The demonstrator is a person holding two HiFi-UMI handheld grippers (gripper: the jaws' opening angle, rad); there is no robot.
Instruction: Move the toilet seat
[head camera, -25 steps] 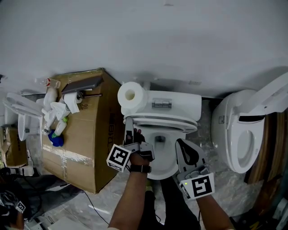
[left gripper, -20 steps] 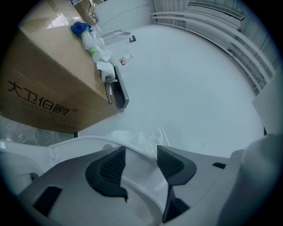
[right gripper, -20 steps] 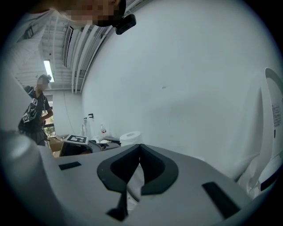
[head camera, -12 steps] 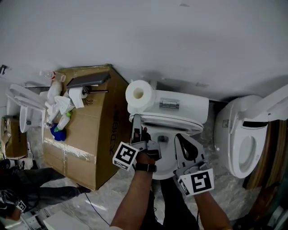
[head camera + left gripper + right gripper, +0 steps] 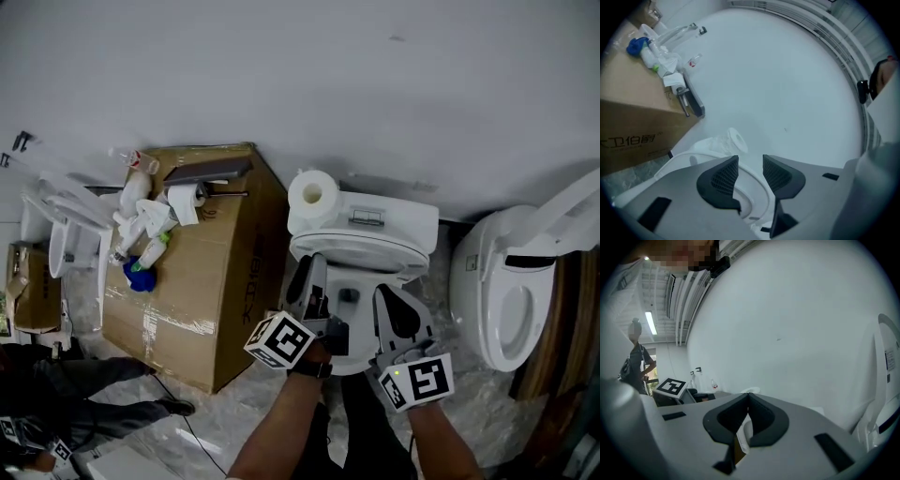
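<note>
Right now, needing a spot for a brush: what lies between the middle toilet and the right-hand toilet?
Only a narrow strip of bare marbled floor lies between the middle toilet and the right-hand toilet, as the head view shows.

Toilet seat: white. Paper roll: white. Cardboard box: brown, dark print on its side. Floor: grey, marbled. Left hand-held gripper and right hand-held gripper: grey bodies, black pads, cubes with black-and-white square markers.

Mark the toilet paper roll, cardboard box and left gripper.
toilet paper roll (image 5: 314, 195), head view, its end face.
cardboard box (image 5: 220, 272), head view, a bare brown face.
left gripper (image 5: 750, 161), left gripper view, midway between its fingertips.
</note>
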